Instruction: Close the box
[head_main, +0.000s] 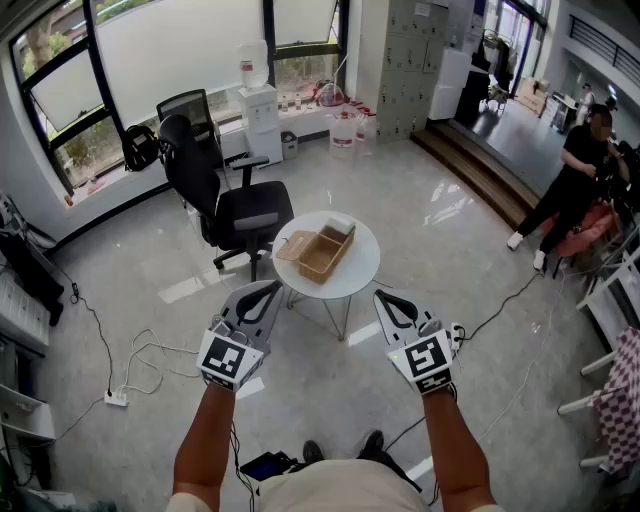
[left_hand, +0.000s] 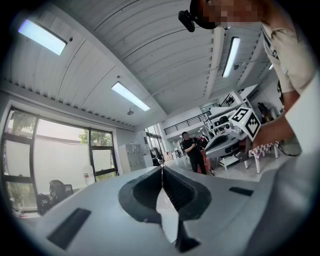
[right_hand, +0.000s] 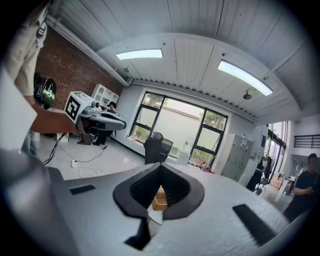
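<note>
Wide, bright room with a glossy pale floor (head_main: 420, 210), viewed steeply from above. Along the far wall, tall windows and a white water dispenser (head_main: 258, 100). At the right edge, a bystander in dark clothes (head_main: 575, 175), well apart from the work. Left of centre, a black office chair (head_main: 225, 200), just beside a small round white table (head_main: 358, 278).

On that table, a little left of its middle, an open cardboard box (head_main: 322, 252), flaps (head_main: 290, 246) spread outward and the inside showing. Likely set alone on a low table for easy reach from above with both tools. Closing judged not yet begun.

In the foreground, two bare forearms (head_main: 210, 440), each ending in a grey two-jaw tool topped by a marker cube. Left gripper (head_main: 270, 290) near the table's near-left rim, right gripper (head_main: 387, 298) near its near-right rim. Both short of the box and touching nothing. Probably held one to each side so as to meet opposite flaps.

Left gripper jaws pressed together at the tips, nothing between them. Right gripper jaws likewise together and empty. In the right gripper view, the box (right_hand: 160, 198) small and far off, framed in the hollow below the joined tips. Seemingly aimed straight at the target, ready for a push on the flaps rather than a pinch.
</note>
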